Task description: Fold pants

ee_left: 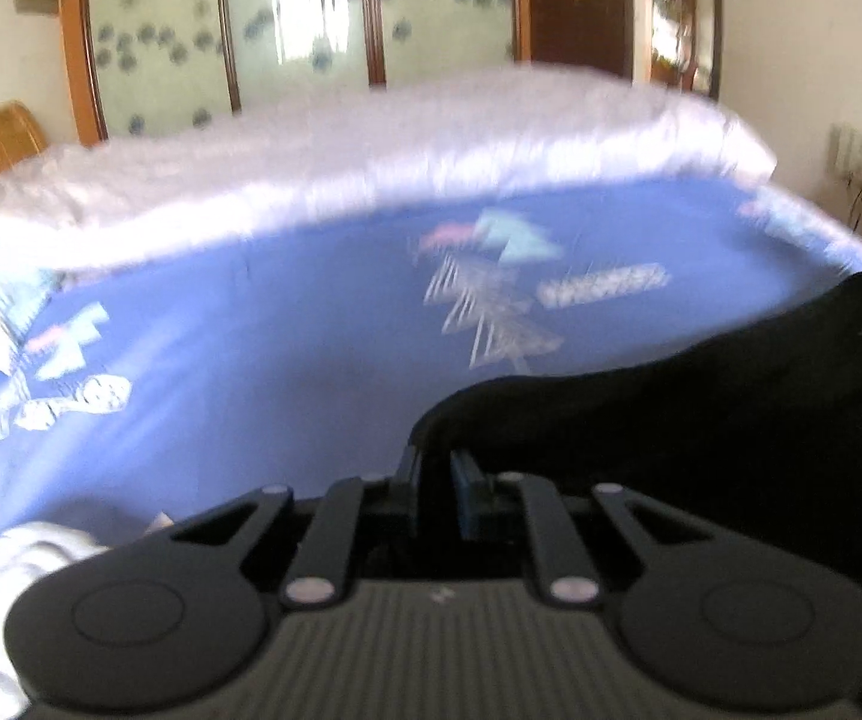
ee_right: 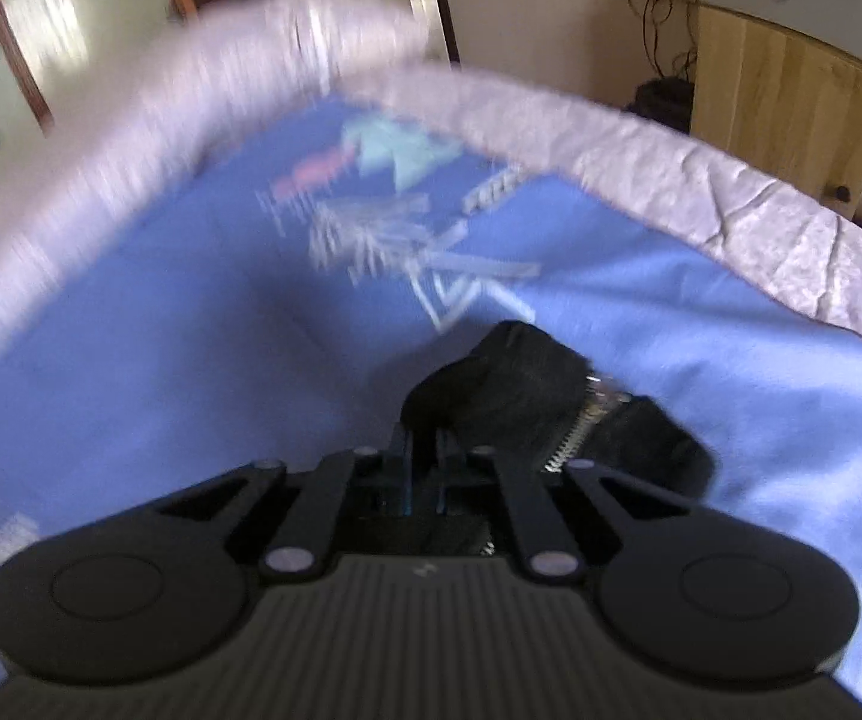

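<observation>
- Black pants hanging lifted above the blue patterned bed sheet, pinched at two places and slung between both tongs.
- Left tongs clenched on a dark edge of the cloth; fabric running off to the right and upward toward the far grip.
- Right tongs clamped on a bunched fold close beside the metal zipper, so most likely the waist end.
- Soft and limp by the look of the sag: no stiffness, draping under its own weight, probably light enough for a pinch grip at each end.
- Likely to bunch or twist if held by a thick wad; a flatter bite on a hem or the waistband probably gives a cleaner crease.
- Best kept clear of the zipper teeth: hard, bumpy, and apt to let cloth slip from the pads.
- White quilted cover bordering the sheet; open blue area ahead offering room to lay the garment flat.
- Heavy motion blur in both views, so seams and leg ends not readable.
</observation>
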Demonstrator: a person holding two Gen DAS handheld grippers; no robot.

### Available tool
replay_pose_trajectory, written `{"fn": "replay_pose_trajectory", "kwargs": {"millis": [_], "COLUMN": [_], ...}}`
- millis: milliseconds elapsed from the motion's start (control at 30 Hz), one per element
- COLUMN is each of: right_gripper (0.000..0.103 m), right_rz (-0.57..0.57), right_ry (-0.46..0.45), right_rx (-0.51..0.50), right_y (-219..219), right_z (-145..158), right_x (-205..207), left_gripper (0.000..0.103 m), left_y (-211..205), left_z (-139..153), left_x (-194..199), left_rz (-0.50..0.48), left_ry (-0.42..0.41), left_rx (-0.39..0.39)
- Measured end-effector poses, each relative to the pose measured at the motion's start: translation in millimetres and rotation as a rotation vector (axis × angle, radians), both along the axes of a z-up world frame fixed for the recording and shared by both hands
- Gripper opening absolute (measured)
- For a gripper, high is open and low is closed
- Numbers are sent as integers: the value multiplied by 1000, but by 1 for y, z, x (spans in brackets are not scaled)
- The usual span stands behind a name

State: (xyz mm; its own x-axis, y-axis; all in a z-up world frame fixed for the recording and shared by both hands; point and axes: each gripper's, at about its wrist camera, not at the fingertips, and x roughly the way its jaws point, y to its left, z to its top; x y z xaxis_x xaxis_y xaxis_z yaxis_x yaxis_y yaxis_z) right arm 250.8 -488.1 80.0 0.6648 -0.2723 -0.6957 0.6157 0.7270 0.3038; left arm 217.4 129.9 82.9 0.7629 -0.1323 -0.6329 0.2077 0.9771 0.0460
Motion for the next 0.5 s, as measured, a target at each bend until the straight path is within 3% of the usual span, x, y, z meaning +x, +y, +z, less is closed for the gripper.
{"fn": "replay_pose_trajectory", "kwargs": {"millis": [133, 267, 400, 500], "right_gripper": [9, 9, 10, 17], "right_rz": [-26, -72, -114, -171], "right_ry": [-188, -336, -395, -325], "right_rx": [87, 205, 301, 320], "right_y": [-13, -38, -50, -46], "right_z": [42, 54, 27, -13], "right_x": [-82, -183, -297, -364], "left_gripper": [11, 11, 12, 20], "left_y": [-5, -7, -9, -20], "left_z": [33, 44, 19, -16], "left_x": [-62, -138, -202, -235], "left_rz": [-12, -48, -89, -96], "left_ry": [-80, -86, 30, 189], "left_rx": [2, -16, -55, -9]}}
